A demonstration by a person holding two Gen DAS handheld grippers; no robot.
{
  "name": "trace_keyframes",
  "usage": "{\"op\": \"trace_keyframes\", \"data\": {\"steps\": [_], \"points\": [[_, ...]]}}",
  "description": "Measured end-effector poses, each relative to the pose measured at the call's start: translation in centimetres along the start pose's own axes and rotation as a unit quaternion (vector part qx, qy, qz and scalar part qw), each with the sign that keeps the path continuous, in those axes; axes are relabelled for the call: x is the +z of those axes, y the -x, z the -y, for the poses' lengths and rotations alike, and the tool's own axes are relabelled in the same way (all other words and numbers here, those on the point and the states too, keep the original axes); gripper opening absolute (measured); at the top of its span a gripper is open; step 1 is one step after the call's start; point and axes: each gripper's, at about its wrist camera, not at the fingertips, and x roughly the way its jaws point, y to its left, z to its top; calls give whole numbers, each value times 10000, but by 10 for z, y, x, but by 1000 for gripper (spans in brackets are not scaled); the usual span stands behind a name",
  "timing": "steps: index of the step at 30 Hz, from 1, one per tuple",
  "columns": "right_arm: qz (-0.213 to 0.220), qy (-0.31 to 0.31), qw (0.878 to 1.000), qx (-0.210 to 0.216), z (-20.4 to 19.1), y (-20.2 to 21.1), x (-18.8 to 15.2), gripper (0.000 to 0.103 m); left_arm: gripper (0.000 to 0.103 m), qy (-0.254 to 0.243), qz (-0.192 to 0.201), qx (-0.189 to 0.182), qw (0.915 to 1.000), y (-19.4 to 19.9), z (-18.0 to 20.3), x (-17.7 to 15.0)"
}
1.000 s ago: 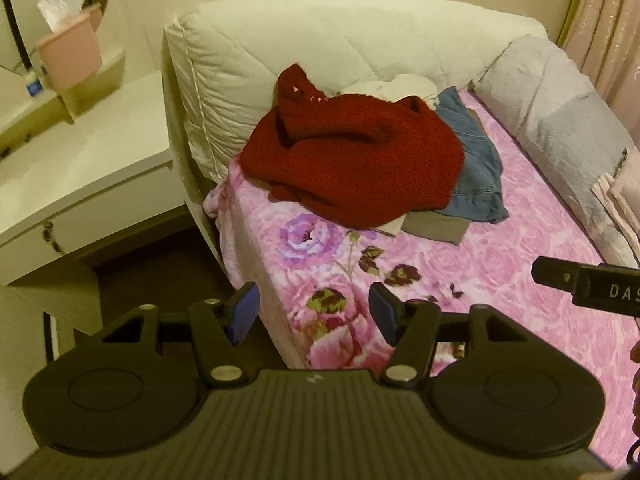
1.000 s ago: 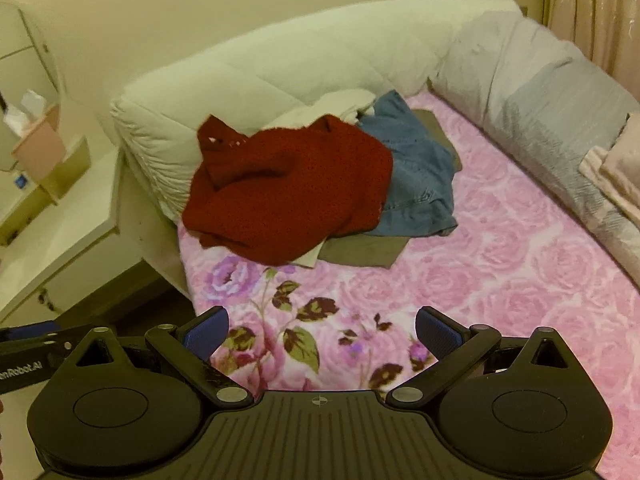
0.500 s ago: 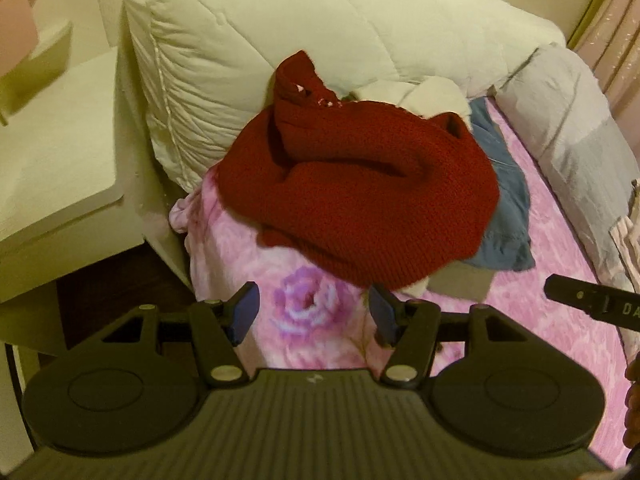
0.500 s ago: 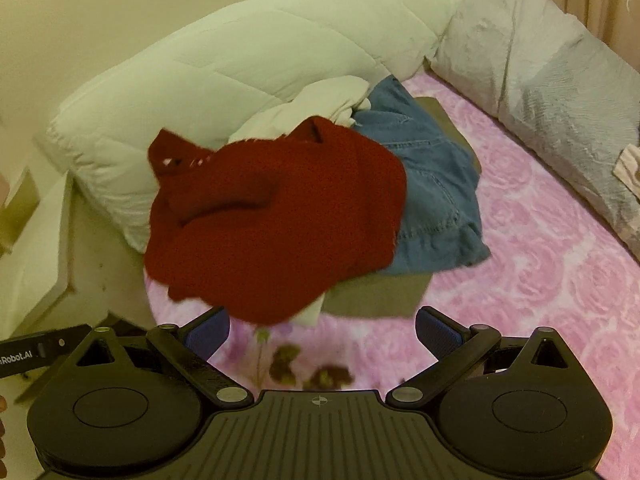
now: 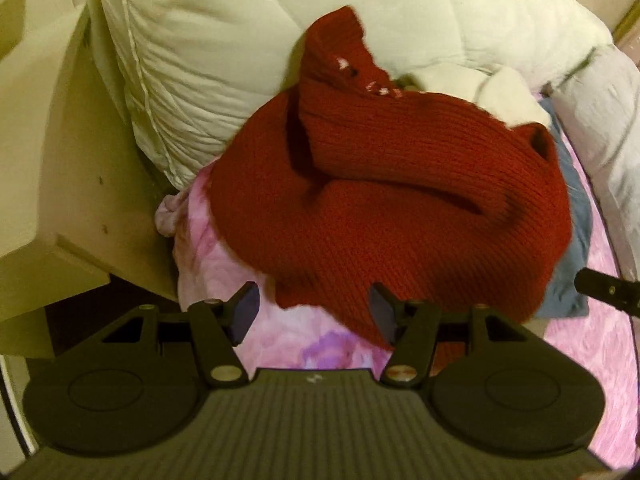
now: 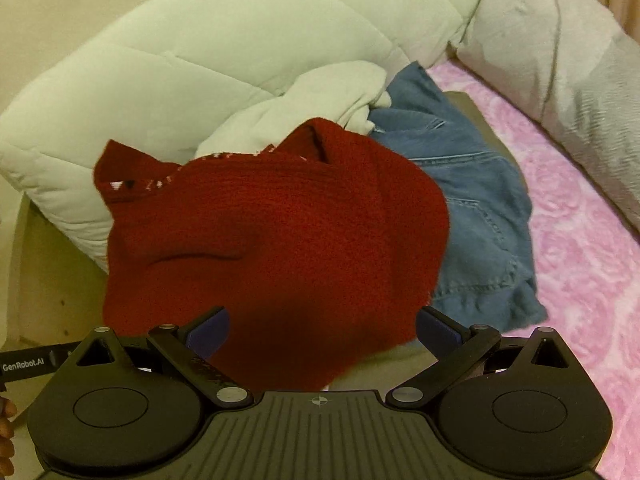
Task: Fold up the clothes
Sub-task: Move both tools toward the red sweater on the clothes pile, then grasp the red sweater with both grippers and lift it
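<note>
Red knit sweater (image 5: 392, 200) hem between left gripper (image 5: 312, 312) spread jaws, pink bedspread (image 5: 304, 340) beneath

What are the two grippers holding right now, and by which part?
Nothing. The left gripper and right gripper are both open, near the red sweater's front edge.

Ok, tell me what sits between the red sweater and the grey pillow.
The blue jeans, then bare pink bedspread, separate the red sweater from the grey pillow; the right wrist view shows it.
</note>
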Motion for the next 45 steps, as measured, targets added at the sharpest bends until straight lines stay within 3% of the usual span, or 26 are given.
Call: {"op": "trace_keyframes", "data": {"steps": [6, 14, 15, 17, 18, 20, 23, 26, 31, 35, 38, 41, 45], "points": [[-18, -351, 9992, 210, 14, -37, 8, 102, 57, 739, 37, -358, 9966, -36, -24, 11], [-38, -888, 9948, 503, 23, -75, 9, 102, 56, 1914, 24, -860, 9777, -82, -47, 11], [11, -854, 9949, 529, 22, -77, 9, 85, 56, 2017, 23, -920, 9751, -86, -48, 10], [-58, -715, 9961, 519, 17, -82, 9, 44, 42, 2104, 66, -994, 9725, -89, -48, 10], [-101, -647, 9966, 505, 15, -84, 10, 34, 37, 2078, 108, -1013, 9729, -87, -47, 12], [-5, -592, 9965, 597, 11, -76, 9, 25, 16, 1924, 225, -1033, 9756, -79, -43, 16], [263, -587, 9951, 748, 9, -54, 6, 22, 9, 1680, 454, -1097, 9786, -58, -37, 22], [607, -970, 9896, 876, 20, -20, 3, 21, 7, 1357, 801, -1249, 9796, -24, -28, 26], [1482, -1253, 9754, 1040, 30, 53, -1, 19, 7, 489, 1553, -1656, 9727, 62, 5, 27], [2205, -1438, 9586, 1082, 45, 121, -13, 19, 7, -327, 2130, -1978, 9563, 131, 45, 25], [2724, -1610, 9435, 980, 62, 175, -22, 19, 7, -861, 2483, -2370, 9353, 178, 86, 18], [3264, -1790, 9245, 823, 90, 238, -34, 19, 7, -1375, 2809, -2778, 9083, 225, 130, 10], [4080, -1837, 8935, 366, 136, 343, -58, 18, 7, -1896, 3172, -3418, 8641, 289, 202, -13]]}}
